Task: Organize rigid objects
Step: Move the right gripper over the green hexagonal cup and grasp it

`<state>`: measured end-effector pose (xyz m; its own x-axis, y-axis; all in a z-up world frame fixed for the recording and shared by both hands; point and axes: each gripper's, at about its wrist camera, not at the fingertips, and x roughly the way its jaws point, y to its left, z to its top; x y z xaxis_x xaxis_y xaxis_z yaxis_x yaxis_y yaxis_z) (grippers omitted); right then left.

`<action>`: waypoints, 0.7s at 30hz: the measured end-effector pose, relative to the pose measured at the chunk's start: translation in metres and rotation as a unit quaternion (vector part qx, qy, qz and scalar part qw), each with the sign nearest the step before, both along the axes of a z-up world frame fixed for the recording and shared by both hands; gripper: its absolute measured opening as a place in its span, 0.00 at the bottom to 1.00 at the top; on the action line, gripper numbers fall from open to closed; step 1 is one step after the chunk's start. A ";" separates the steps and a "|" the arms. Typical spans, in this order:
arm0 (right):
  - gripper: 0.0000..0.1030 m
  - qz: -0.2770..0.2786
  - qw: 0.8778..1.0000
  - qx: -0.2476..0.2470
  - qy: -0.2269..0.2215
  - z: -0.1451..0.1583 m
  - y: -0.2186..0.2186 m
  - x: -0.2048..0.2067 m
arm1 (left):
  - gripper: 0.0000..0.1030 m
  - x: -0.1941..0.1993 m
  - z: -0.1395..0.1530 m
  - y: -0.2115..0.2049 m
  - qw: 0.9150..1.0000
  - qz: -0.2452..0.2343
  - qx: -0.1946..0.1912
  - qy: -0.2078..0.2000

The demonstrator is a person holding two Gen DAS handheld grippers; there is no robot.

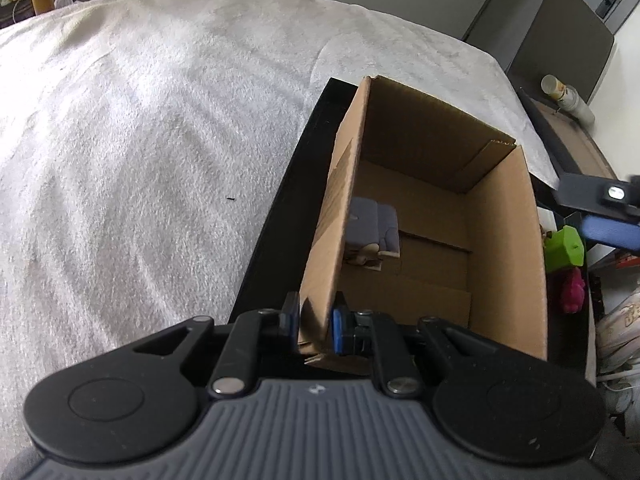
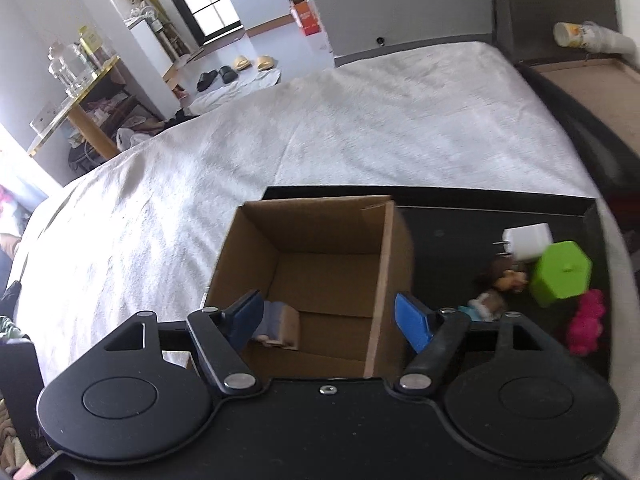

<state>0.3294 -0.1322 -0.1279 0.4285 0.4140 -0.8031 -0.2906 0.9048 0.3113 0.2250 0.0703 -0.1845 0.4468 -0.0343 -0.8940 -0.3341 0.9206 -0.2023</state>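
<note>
Left wrist view: the left gripper [image 1: 316, 322] is pinching the near wall of the open brown cardboard box [image 1: 504, 248], which is sitting on the black tray [image 1: 280, 216] at the bed's [image 1: 140, 140] edge. The right gripper [image 2: 332, 320] is hanging released over the box, straddling its right wall; a grey-and-tan figurine [image 2: 280, 326] is lying inside the box's near left corner.

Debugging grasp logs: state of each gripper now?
Left gripper: shut on the box wall.
Right gripper: open, holding nothing, above the box.
</note>
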 end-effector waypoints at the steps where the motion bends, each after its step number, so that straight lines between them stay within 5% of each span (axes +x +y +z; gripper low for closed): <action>1: 0.70 -0.002 1.000 0.001 0.000 0.001 -0.004 -0.001 | 0.14 0.001 0.000 -0.001 1.000 0.000 0.002 0.001; 21: 0.70 -0.079 0.996 0.028 0.010 -0.014 -0.113 0.007 | 0.12 0.003 0.001 -0.012 0.999 0.011 0.033 0.012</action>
